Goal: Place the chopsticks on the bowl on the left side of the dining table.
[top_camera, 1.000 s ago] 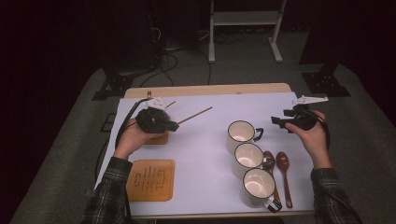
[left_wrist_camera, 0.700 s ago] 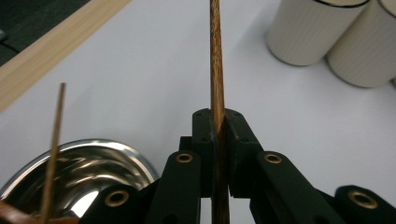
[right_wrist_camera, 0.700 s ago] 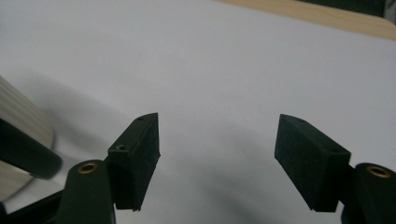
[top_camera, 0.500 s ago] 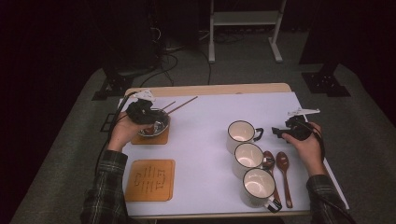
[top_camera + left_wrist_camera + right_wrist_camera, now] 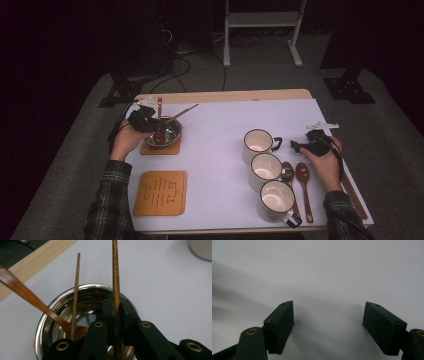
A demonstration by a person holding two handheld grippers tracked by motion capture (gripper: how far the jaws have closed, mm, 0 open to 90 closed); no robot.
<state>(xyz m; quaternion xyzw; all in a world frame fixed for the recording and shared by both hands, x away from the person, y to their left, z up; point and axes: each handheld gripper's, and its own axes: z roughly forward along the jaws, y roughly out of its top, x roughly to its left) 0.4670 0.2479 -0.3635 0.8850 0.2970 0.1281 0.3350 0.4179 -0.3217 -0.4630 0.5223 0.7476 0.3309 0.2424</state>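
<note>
The left gripper (image 5: 117, 315) clamps one chopstick (image 5: 115, 277) over the steel bowl (image 5: 167, 132) near the table's (image 5: 225, 120) far left corner. Dropped steeply, it could knock the spoon (image 5: 30, 298) or roll off the rim. The right gripper (image 5: 328, 322) has just been opening, nothing between its jaws.

A bowl (image 5: 167, 133) sits on a coaster (image 5: 161, 146) at the table's (image 5: 220, 130) nine o'clock, a spoon (image 5: 159, 122) inside it. A second coaster (image 5: 161, 193) lies at seven o'clock. Three mugs (image 5: 264, 167) line up at four o'clock, two spoons (image 5: 302, 185) just beside them.
</note>
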